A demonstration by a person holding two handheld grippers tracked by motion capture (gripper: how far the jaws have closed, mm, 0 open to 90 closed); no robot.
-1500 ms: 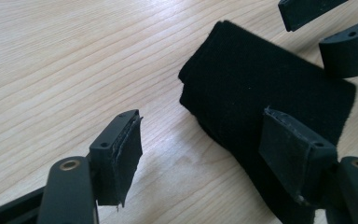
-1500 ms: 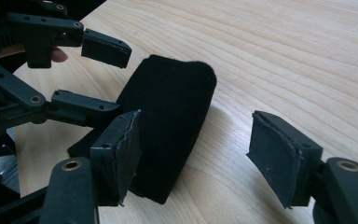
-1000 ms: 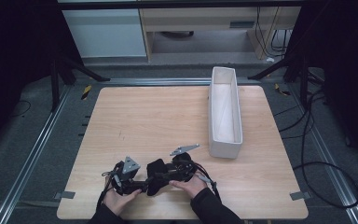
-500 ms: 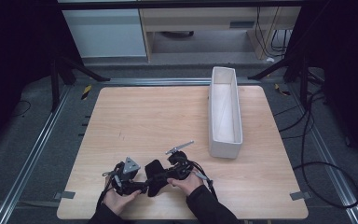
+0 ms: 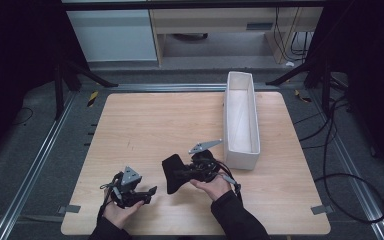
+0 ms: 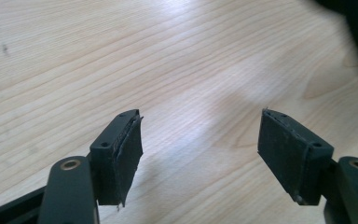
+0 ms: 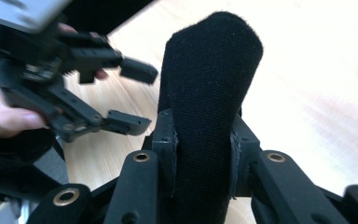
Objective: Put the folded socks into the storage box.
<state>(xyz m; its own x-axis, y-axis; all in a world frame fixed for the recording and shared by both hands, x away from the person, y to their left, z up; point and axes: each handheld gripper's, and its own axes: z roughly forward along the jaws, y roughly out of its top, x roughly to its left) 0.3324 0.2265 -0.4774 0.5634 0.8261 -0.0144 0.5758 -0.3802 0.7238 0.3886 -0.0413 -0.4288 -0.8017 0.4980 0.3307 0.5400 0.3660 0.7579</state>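
Two matte black grippers near the table's front edge. Left gripper [image 5: 150, 191]: flat pads apart over bare pale wood grain. Right gripper [image 7: 203, 161]: jaws, just closing, clamp a fuzzy black rounded cloth [image 7: 209, 93], near centre. Far right: long white rectangular bin [image 5: 240, 117].

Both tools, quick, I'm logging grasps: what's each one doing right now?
Left tool: open, nothing between its jaws, over the bare wooden table.
Right tool: jaws have just been closing, now shut on the black fabric piece.
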